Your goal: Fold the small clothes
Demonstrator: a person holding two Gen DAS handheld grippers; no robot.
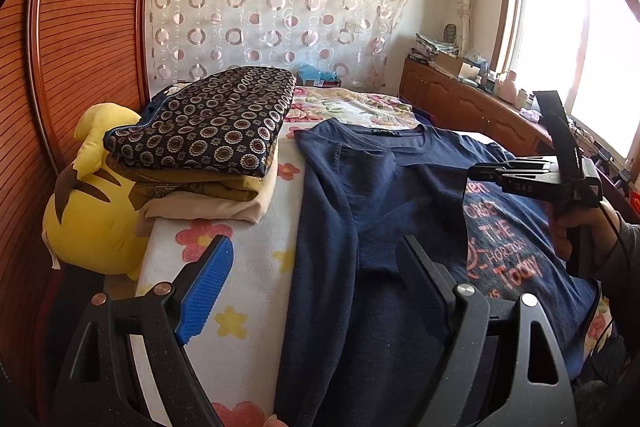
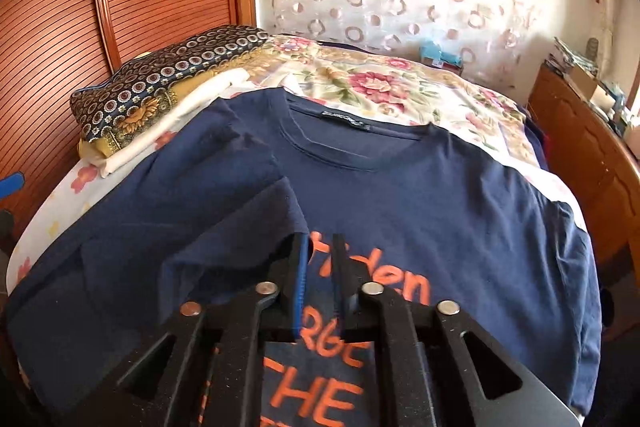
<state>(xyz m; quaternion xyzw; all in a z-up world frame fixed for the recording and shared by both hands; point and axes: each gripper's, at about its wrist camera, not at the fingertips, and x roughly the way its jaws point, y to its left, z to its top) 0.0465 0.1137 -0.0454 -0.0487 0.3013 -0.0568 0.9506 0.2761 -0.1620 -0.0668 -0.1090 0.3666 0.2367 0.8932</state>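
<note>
One navy shirt (image 2: pixel 400 187) lies flat on the bed (image 1: pixel 248 267), collar away from the cameras, its left side folded inward. One stack of folded clothes (image 1: pixel 208 143) sits beside it. Two claws are present: the left claw (image 1: pixel 316 263) stands wide and empty; the right claw (image 2: pixel 320 247) is narrow, above the shirt's folded edge, grip unclear.

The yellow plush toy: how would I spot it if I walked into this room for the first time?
Start at the reddish slatted wooden wardrobe along one side of the bed. Wedged between that wardrobe and the bed's edge, just below the stack of folded clothes, sits the yellow plush toy. It is the only bright yellow stuffed thing there, with dark brown stripes, while everything beside it is flat fabric.
</note>
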